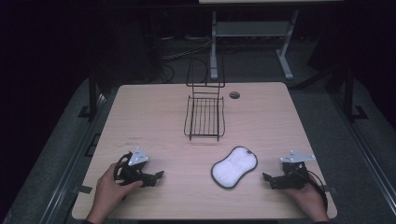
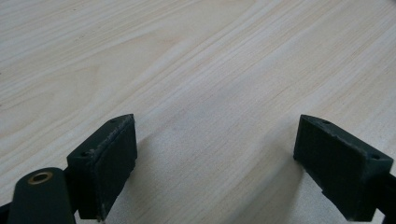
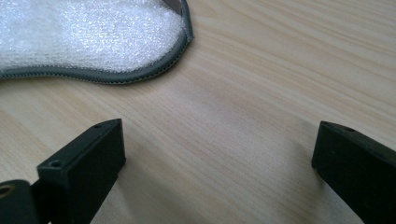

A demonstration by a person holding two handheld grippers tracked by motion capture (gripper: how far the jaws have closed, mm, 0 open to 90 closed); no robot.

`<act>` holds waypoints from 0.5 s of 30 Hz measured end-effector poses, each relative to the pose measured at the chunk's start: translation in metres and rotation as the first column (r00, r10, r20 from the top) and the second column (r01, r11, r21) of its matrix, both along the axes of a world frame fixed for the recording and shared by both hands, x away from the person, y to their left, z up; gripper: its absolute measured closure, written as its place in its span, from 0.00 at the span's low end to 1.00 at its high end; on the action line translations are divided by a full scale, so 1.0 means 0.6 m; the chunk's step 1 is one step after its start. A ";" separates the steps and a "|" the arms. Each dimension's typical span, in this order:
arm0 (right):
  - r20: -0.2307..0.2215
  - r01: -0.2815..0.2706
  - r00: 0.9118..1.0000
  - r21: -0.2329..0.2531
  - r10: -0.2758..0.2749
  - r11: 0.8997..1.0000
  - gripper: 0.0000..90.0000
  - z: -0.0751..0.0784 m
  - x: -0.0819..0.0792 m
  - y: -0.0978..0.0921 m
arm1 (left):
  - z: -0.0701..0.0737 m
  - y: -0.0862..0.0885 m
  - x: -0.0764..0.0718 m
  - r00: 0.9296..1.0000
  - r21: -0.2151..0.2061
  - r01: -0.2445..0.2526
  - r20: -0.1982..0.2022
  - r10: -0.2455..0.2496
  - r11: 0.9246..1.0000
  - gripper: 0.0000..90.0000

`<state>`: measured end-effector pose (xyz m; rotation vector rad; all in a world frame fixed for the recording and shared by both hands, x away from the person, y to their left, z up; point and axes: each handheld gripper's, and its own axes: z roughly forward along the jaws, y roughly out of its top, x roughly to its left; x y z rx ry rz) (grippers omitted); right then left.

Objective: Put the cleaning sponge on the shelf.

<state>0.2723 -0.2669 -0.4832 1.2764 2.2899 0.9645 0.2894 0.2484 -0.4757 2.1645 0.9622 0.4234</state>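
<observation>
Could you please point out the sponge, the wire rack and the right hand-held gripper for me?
sponge (image 1: 234, 166), high view, middle of its white top.
wire rack (image 1: 205, 116), high view, wires of its floor.
right hand-held gripper (image 1: 270, 181), high view, between its open jaw tips.

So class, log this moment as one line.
left tool: open, empty | right tool: open, empty, near sponge | wire rack: empty | table

No legible text, label, brand, number or sign on anything I can see. A small dark mark on the table (image 1: 135, 138) near my left tool (image 1: 156, 176) is too small to tell whether it is writing. Pad (image 1: 234, 167) and wire rack (image 1: 204, 116) carry no visible marking.
</observation>
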 end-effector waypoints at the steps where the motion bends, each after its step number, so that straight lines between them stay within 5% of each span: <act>1: 0.000 0.000 1.000 0.000 0.000 1.000 0.03 0.000 0.000 0.000 | 0.000 0.000 0.000 1.000 0.000 0.000 0.000 0.000 1.000 0.14; 10: -0.030 -0.009 1.000 0.016 0.009 1.000 0.28 0.014 -0.004 -0.001 | 0.000 0.000 0.000 1.000 -0.001 0.000 0.000 0.000 1.000 0.14; 15: -0.004 -0.024 1.000 0.060 0.024 0.998 0.49 0.031 -0.008 -0.001 | 0.000 0.000 0.000 1.000 0.000 0.000 0.000 0.000 1.000 0.14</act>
